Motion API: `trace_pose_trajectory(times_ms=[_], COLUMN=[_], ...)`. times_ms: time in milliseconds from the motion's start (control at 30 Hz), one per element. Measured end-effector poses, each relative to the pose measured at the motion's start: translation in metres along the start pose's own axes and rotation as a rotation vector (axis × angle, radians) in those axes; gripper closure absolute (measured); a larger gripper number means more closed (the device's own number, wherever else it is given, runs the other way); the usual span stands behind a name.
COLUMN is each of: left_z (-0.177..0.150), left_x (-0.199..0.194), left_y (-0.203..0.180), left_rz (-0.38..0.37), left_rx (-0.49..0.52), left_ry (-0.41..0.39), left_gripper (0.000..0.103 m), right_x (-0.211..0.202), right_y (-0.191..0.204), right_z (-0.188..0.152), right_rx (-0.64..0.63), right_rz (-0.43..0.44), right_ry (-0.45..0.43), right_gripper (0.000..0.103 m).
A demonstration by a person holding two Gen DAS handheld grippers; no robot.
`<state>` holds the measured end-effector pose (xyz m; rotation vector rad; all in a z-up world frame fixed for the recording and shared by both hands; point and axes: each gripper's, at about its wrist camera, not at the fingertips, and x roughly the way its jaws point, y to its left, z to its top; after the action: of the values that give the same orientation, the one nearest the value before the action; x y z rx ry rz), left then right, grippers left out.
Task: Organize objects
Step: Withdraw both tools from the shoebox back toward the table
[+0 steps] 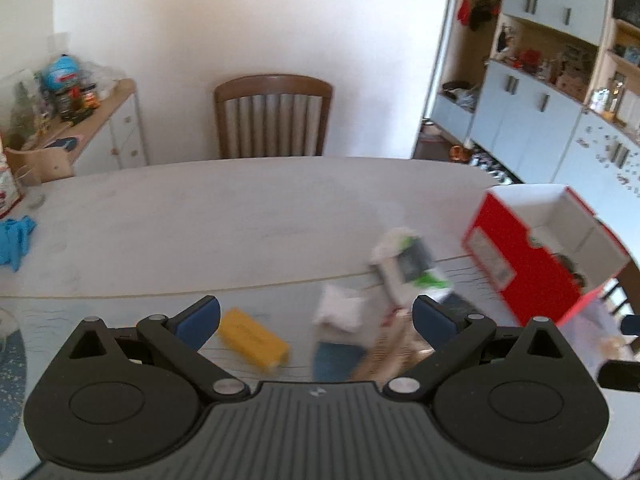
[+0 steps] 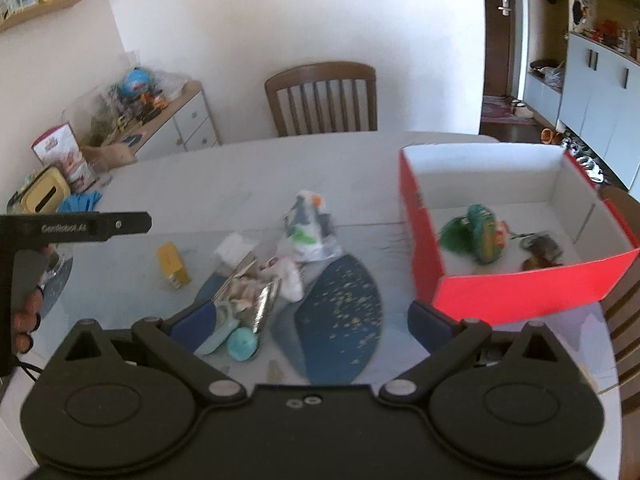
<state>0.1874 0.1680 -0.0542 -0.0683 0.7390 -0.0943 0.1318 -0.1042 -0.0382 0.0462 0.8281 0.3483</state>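
So, both grippers spread wide over a messy table, nothing in either one.

The left gripper (image 1: 316, 316) hangs above the table (image 1: 200, 220) with its blue pads far apart; a yellow block (image 1: 254, 340) lies just past its left pad, and a small white packet (image 1: 340, 310) and a green-and-white pouch (image 1: 408, 266) sit further on, all motion-blurred. The right gripper (image 2: 314, 320) is just as wide open, with a dark blue speckled mat (image 2: 340, 316) between its jaws, a crumpled foil wrapper (image 2: 248, 296) and a teal ball (image 2: 242, 343) by its left pad. The red box (image 2: 520, 292) stands open to the right, touching the mat's side of the table, and already holds a green toy (image 2: 476, 238) and a dark brownish thing (image 2: 540, 250) I can't make out. A hand (image 2: 26, 320) grips the other tool at the far left.
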Motion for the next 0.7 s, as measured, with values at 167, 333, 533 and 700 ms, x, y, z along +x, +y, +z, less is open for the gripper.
trace_pose_trajectory(times_ms=[167, 333, 533, 700], left_z=[-0.015, -0.031, -0.038, -0.042], left_x=[0.023, 0.045, 0.071, 0.084], left_y=[0.025, 0.04, 0.048, 0.05], left_rz=[0.044, 0.069, 0.061, 0.037], left_rx=[-0.007, 0.015, 0.074, 0.129], left_ry=[0.021, 0.034, 0.042, 0.039], left_gripper=[0.0, 0.0, 0.0, 0.0], right_x=[0.021, 0.039, 0.07, 0.089], right_y=[0.021, 0.041, 0.072, 0.089], right_z=[-0.008, -0.016, -0.024, -0.029], right_rx=[-0.019, -0.029, -0.079, -0.089], right_rz=[0.014, 0.034, 0.047, 0.064], right_ry=[0.036, 0.075, 0.15, 0.177], right_gripper=[0.001, 0.002, 0.006, 0.009])
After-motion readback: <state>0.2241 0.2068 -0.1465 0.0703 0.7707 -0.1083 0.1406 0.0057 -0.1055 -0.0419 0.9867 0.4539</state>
